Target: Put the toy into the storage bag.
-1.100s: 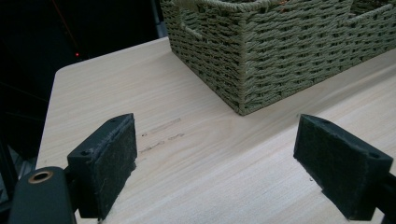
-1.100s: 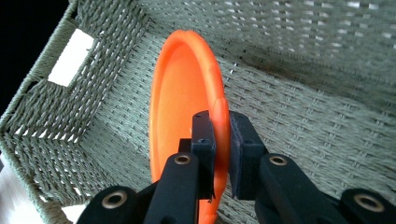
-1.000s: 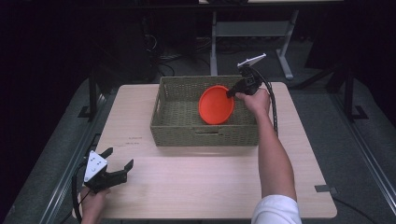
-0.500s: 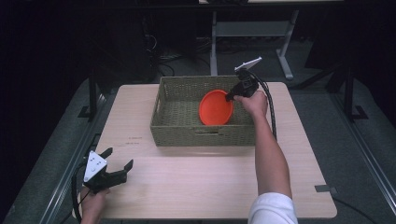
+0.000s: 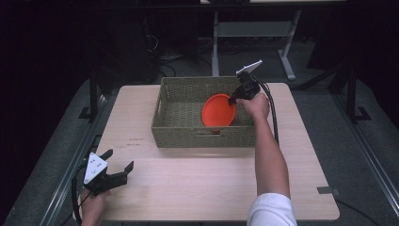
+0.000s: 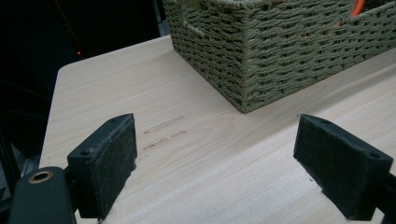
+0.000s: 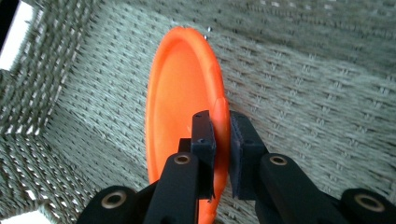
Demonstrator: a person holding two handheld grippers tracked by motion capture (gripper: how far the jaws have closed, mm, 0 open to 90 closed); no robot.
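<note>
Pale wood forms the table (image 5: 197, 179), and at its near left corner the left gripper (image 5: 116, 170) rests in a hand with its 2 jaws spread wide, nothing between them. Farther back stands a woven basket (image 5: 188, 134). Inside it, the right gripper (image 5: 232, 100) pinches the rim of an orange plate (image 5: 218, 110), which is tilted on edge against the basket's near wall.
</note>
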